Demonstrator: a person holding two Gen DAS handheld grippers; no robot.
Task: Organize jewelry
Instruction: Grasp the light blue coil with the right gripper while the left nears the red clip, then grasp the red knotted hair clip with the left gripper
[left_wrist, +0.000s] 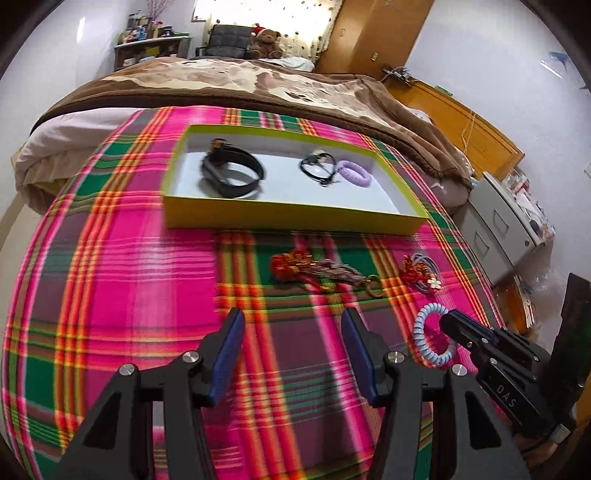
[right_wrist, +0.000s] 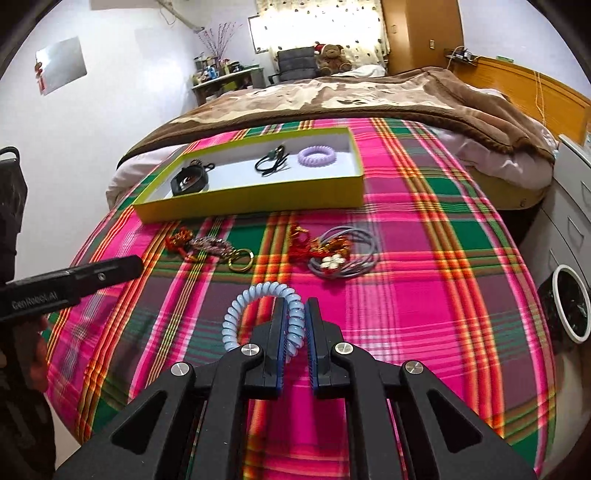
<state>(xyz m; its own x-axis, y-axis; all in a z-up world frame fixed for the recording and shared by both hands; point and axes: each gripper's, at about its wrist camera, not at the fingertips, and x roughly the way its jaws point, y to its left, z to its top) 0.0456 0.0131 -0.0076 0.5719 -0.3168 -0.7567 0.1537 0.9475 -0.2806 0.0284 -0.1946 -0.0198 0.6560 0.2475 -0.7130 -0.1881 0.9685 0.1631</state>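
Observation:
A yellow-green box lies on the plaid cloth and holds a black band, a black cord bracelet and a purple coil ring. My right gripper is shut on a light blue coil hair tie, which also shows in the left wrist view with the right gripper's fingers on it. My left gripper is open and empty above the cloth. A red tassel charm with a key ring and a bundle of grey hair ties lie in front of the box.
The plaid cloth covers the bed end; a brown blanket lies behind the box. A grey drawer cabinet stands to the right. A white-rimmed bin stands on the floor at the right.

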